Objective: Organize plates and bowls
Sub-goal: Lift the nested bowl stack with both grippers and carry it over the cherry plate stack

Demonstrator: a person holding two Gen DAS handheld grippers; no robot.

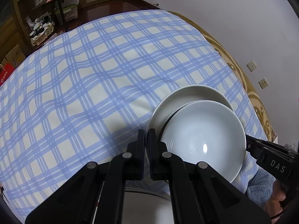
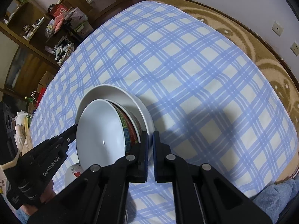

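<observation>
- In the left wrist view, a wooden shelf unit [image 1: 37, 15] crowded with boxes and small items fills the upper left corner.
- A blue-and-white checked cloth [image 1: 93, 84] spreads over the left and middle of the same view, with a brown patterned rug [image 1: 241, 69] curving along its right edge.
- The left gripper [image 1: 146, 136] rises from the bottom centre; its jaws are pressed almost together, pinching the near left rim of a white plate [image 1: 188, 93].
- The plate sits right of centre, tilted, and a white bowl [image 1: 203, 138] lies in it, leaning toward the camera.
- At the right edge the right gripper [image 1: 248, 141] reaches in, its tip at the plate's right rim behind the bowl; a hand [image 1: 278, 196] holds its handle at the lower right.
- In the right wrist view, the left gripper [image 2: 72, 132] comes in from the lower left and meets the plate's [image 2: 104, 91] left rim.
- The bowl [image 2: 99, 136] lies left of centre inside the plate, its outer wall showing a red, green and blue pattern.
- A small dish with a red picture [image 2: 73, 173] peeks out under the bowl at the lower left.
- The right gripper [image 2: 150, 136] at the bottom centre has its jaws nearly closed on the plate's right rim.
- The checked cloth [image 2: 196, 74] covers the right half of this view.
</observation>
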